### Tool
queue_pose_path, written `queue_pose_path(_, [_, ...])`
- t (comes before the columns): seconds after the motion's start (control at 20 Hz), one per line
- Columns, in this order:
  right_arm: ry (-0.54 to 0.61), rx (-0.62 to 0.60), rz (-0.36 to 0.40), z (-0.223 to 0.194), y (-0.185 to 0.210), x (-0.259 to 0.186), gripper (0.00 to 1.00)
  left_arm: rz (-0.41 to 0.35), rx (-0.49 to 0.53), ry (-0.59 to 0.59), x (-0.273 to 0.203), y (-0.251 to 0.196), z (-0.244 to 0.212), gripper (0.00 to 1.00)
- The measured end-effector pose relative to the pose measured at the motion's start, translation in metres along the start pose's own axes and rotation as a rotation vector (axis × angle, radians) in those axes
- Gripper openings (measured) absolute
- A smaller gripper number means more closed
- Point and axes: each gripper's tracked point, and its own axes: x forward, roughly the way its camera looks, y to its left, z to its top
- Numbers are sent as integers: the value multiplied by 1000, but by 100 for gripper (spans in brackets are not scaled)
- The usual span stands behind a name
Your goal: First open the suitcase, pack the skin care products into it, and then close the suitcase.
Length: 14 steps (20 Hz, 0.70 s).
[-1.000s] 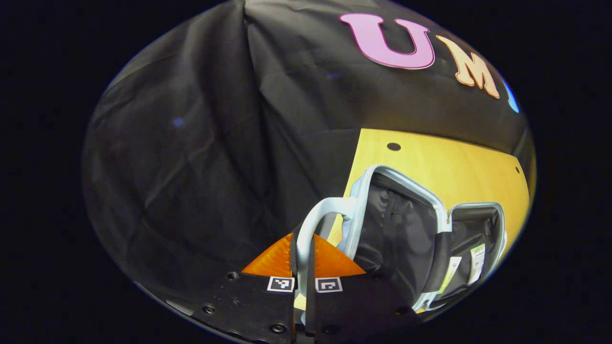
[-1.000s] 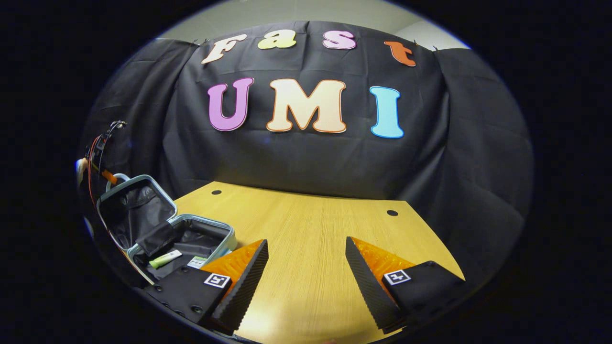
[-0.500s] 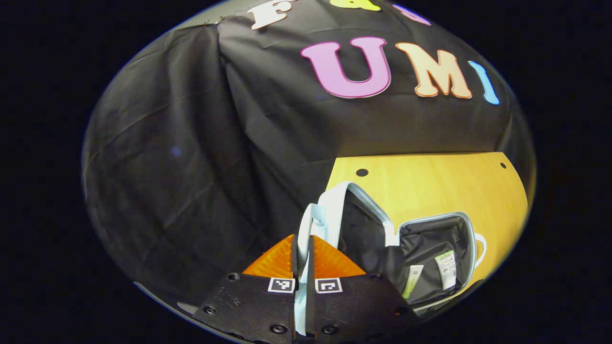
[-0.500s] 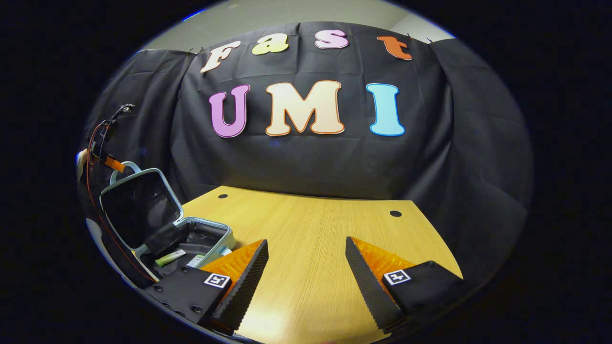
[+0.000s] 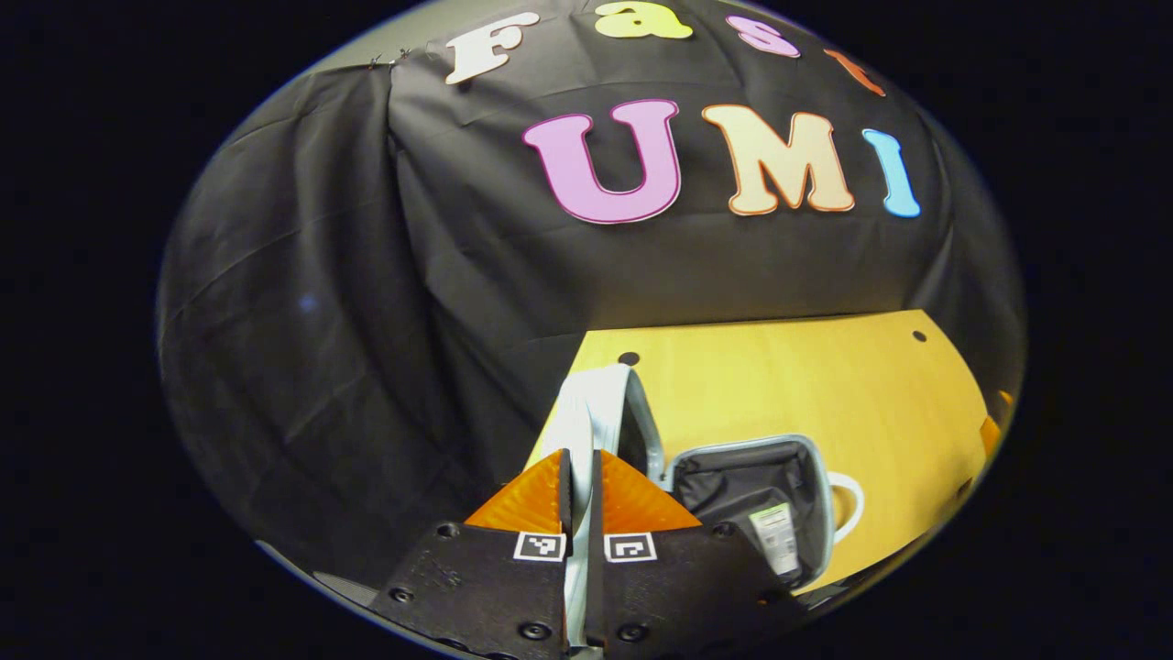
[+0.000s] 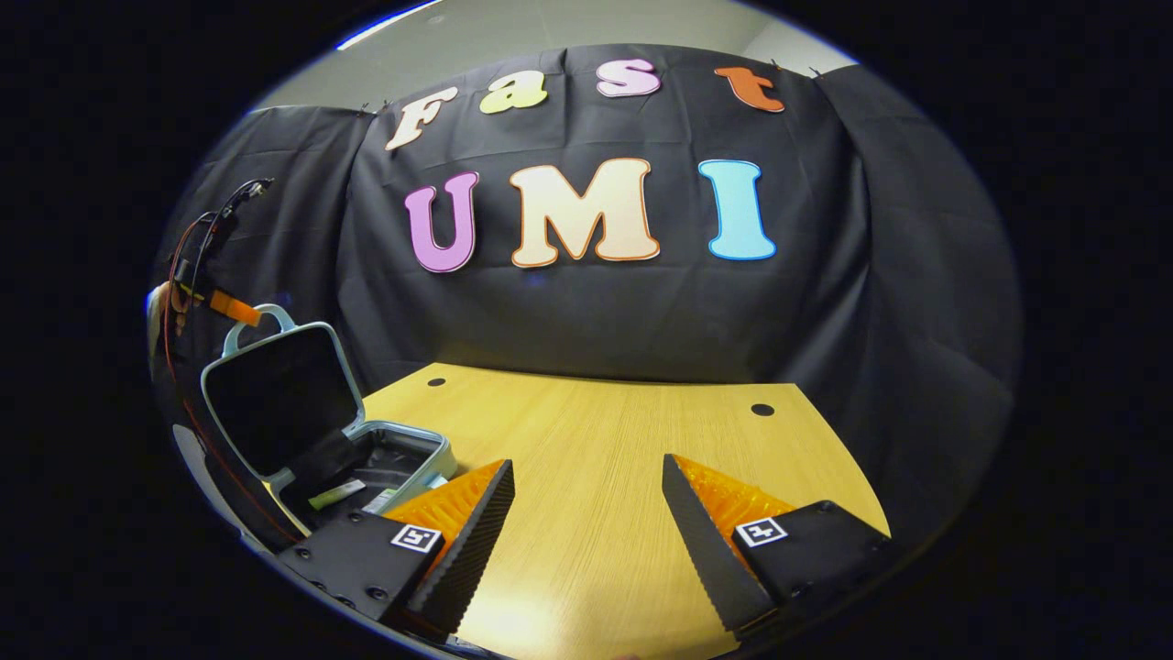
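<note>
L gripper point(image 5: 579, 463) has its jaws pinched almost fully together on the pale handle point(image 5: 577, 431) of the suitcase lid point(image 5: 612, 408); the strap runs down between both fingers, so it's clamped on it. The lid stands about upright just ahead of the jaws, seen nearly edge-on. To the right of the jaws, and a bit ahead, the suitcase base point(image 5: 825, 500) lies open on the wooden table point(image 5: 825, 385), w/ a white-labelled skin care item point(image 5: 777, 536) inside on the dark lining. In the right gripper view, R gripper point(image 6: 586, 477) has its jaws spread wide w/ nothing between them, bare tabletop point(image 6: 596, 458) showing in the gap. Far left of those jaws sits the suitcase point(image 6: 302, 431): lid point(image 6: 279, 399) raised, dark inside facing this way, base beside the left finger point(image 6: 458, 541). The other gripper point(image 6: 229, 307) is at the lid's top handle w/ a bit of a hand point(image 6: 158, 307) behind it, prob. holding it, though small and at the edge here. In the base a thin greenish tube point(image 6: 337, 495) lies next to a white-labelled piece point(image 6: 378, 500), partly hidden behind the finger.
</note>
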Motion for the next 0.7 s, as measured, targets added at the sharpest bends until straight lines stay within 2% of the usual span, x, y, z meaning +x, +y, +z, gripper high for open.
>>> queue_pose_path(0.35, [-10,8,3,8,-13,-8,100,-210,-44,-43,-5,-101,6,1])
queue_pose_path(0.55, [-10,5,-8,9,-25,-13,100,-372,-106,-18,-7,-166,-4,3])
queue_pose_path(0.7, [-14,0,-19,12,-35,-18,98,-423,-87,10,-5,-201,-16,4])
